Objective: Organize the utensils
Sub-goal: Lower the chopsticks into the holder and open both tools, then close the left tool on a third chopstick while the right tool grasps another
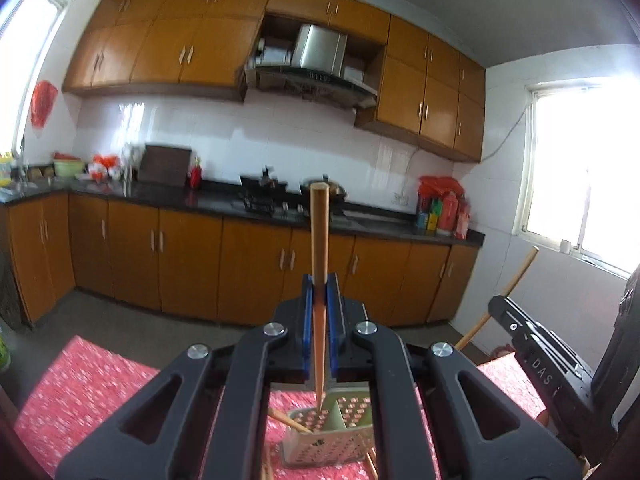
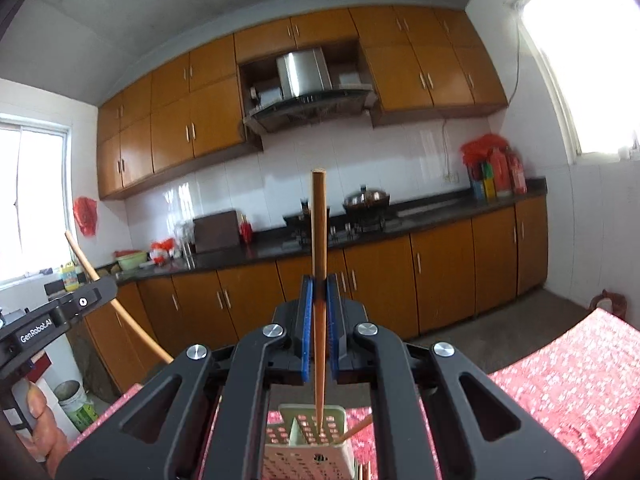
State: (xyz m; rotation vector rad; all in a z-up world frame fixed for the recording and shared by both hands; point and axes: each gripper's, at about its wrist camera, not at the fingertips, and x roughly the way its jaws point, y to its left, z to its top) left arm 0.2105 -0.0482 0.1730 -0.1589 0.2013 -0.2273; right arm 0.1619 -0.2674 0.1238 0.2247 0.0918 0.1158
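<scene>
A slender brown wooden chopstick [image 1: 319, 248] was pinched upright by the left gripper [image 1: 319, 292], its tip inside the pale green perforated plastic utensil basket [image 1: 320, 446] on the red patterned tablecloth [image 1: 88, 392]. Another wooden chopstick [image 2: 319, 240] was clamped likewise by the right gripper [image 2: 319, 292] over the same basket.

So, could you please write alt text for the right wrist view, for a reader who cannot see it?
The right gripper pinches an upright wooden chopstick, its tip pointing into a perforated utensil holder on a red patterned tablecloth. Behind is a kitchen with orange cabinets; the left gripper shows at the left edge.
</scene>
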